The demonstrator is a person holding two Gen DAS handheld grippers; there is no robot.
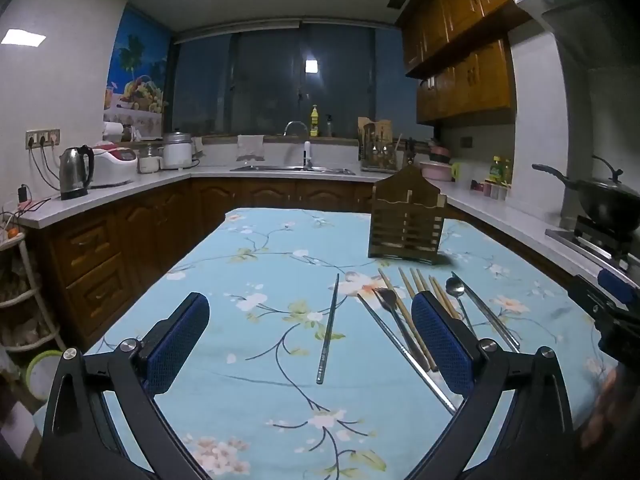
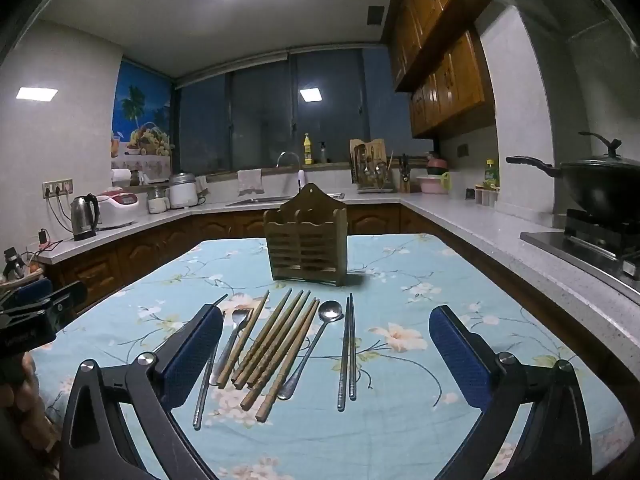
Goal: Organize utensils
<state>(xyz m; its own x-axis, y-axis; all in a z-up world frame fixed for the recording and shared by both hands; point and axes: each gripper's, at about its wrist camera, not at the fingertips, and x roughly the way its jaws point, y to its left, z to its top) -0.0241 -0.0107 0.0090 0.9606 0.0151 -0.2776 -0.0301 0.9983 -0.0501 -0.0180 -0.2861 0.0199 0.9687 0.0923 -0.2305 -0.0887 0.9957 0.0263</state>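
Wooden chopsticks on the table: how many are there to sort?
6. The wooden chopsticks all lie side by side between the fork and the spoon, in front of the wooden holder. None seems hidden.

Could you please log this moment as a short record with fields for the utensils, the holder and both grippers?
surface: blue floral tablecloth
holder: brown slatted wooden utensil holder, upright, behind the utensils, nothing visibly in it
utensils: wooden chopsticks, metal fork, metal spoon, metal chopsticks, all lying flat
left gripper: open, empty
right gripper: open, empty
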